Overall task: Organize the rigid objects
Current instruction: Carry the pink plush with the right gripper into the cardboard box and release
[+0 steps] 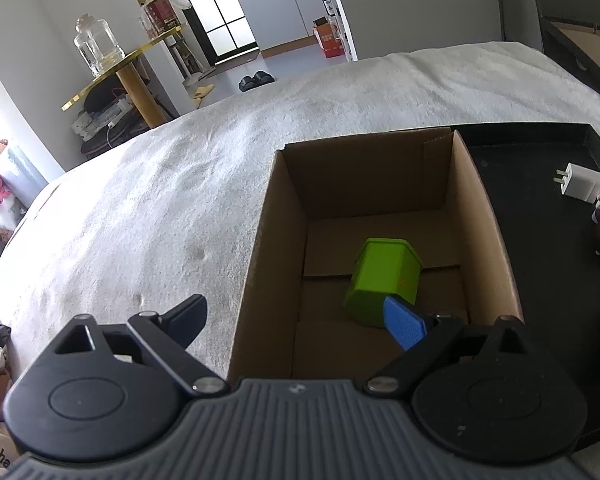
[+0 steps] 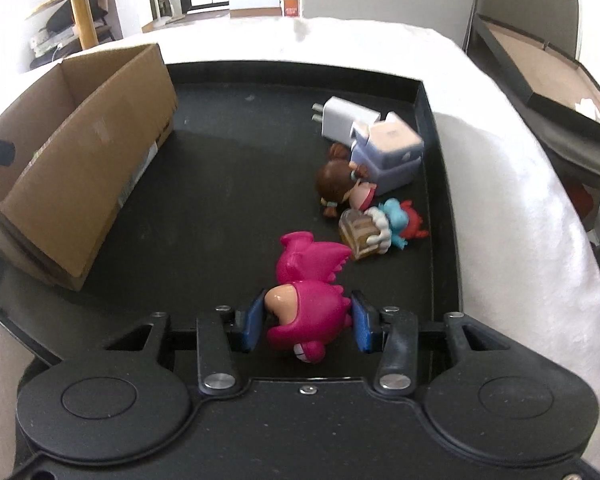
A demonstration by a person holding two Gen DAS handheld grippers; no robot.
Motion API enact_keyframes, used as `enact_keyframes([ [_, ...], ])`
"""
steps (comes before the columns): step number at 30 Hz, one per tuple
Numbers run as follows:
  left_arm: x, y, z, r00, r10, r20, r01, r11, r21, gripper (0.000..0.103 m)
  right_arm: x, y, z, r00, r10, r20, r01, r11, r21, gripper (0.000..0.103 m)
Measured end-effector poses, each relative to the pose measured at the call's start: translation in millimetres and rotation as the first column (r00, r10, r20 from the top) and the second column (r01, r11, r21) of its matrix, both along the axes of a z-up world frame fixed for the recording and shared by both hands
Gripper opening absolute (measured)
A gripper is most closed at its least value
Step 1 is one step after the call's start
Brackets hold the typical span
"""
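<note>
A: What do we see in the containers?

B: Our cardboard box holds one green block; our left gripper hangs over it, spread wide.

A: And the black tray?

B: Our right gripper pinches a pink toy there, near figurines and a white charger. We can read no writing.
</note>
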State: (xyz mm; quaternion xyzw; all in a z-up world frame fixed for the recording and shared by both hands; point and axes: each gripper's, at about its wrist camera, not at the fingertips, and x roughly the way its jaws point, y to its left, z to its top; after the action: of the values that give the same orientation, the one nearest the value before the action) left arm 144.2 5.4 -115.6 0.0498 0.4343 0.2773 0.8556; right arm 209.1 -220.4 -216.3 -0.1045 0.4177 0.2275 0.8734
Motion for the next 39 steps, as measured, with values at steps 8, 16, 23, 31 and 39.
enact_keyframes([
  [8, -2.5, 6.6, 1.7, 1.000, 0.015, 0.019, -0.014, 1.000, -0.016, 0.094, -1.3, 3.5, 23.8, 0.998, -0.005, 0.057, 0.003, 0.999, 0.041, 0.044],
  [16, -10.2, 18.4, 4.7, 0.997, 0.050, 0.062, -0.047, 0.998, -0.036, 0.094, -2.0, 20.6, 51.4, 0.992, 0.025, 0.125, -0.032, 0.998, 0.057, 0.044],
  [23, -16.5, 24.7, 4.7, 0.994, 0.051, 0.093, -0.046, 0.997, -0.059, 0.092, -2.8, 39.2, 69.4, 0.983, 0.055, 0.178, -0.067, 0.996, 0.060, 0.044],
  [31, -24.1, 32.4, 4.5, 0.991, 0.045, 0.124, -0.033, 0.995, -0.097, 0.063, -9.4, 65.9, 89.5, 0.965, 0.102, 0.242, -0.120, 0.991, 0.061, 0.044],
  [39, -29.2, 39.9, -1.0, 0.988, 0.028, 0.149, -0.006, 0.989, -0.149, 0.033, -19.7, 96.5, 94.2, 0.947, 0.179, 0.268, -0.196, 0.980, 0.040, 0.044],
])
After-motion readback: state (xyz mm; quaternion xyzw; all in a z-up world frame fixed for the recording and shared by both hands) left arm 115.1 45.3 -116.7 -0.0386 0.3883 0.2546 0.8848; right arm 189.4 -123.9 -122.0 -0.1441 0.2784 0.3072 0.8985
